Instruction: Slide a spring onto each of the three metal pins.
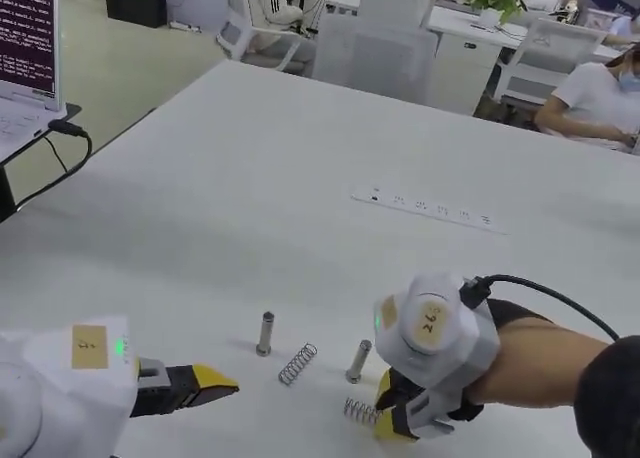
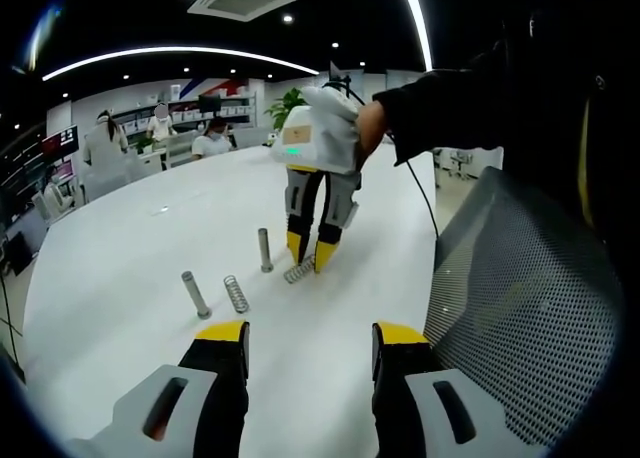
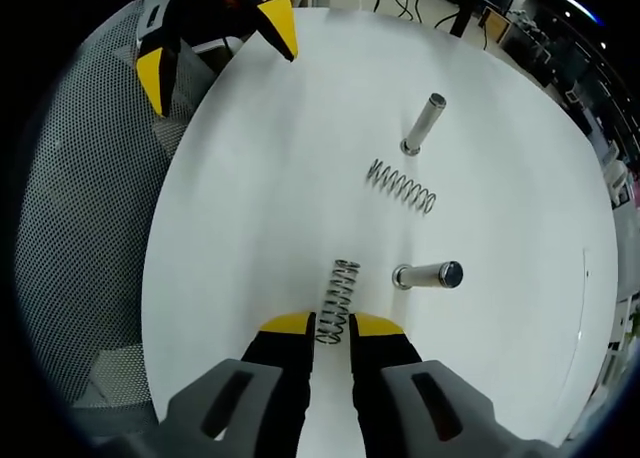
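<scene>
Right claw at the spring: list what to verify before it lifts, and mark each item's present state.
1. One end of the spring lies between the tips of the right claw: ok.
2. Right claw clamped on the spring: cannot tell; the jaws stand close beside the coils.
3. Nearest pin upright and bare: ok.
4. Far pin upright and bare: ok.
5. Left claw open and apart from the parts: ok.
6. Three pins counted: not ok; two pins seen, with a second spring lying between them.
</scene>
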The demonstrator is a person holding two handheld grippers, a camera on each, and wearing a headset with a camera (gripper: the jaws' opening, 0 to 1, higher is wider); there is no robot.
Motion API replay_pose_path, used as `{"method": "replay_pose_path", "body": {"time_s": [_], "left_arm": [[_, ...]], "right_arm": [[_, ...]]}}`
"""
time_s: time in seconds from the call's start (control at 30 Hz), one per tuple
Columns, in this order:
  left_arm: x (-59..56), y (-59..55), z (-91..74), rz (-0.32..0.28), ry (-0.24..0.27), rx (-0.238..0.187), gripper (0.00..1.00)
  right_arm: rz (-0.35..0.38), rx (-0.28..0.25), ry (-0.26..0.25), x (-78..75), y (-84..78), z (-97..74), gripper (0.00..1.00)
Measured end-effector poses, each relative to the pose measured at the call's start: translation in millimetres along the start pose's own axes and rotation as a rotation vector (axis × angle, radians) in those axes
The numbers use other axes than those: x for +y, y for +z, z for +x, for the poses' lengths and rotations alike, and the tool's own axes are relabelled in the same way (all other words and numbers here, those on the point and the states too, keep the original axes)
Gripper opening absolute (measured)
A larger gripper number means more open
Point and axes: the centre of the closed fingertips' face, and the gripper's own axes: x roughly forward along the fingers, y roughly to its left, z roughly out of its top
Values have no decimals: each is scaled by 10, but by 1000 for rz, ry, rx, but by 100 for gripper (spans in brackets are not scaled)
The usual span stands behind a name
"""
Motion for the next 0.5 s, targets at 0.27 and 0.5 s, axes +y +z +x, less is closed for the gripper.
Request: {"method": "replay_pose_path", "body": {"time_s": [0.27, 0.5], "left_arm": [[32, 46, 7, 15, -7, 7, 44], [46, 98, 60, 25, -29, -2, 41]], "right_arm": [[-6, -13, 4, 49, 64, -61, 9], [-28, -30, 8, 139, 202, -187, 8]]}}
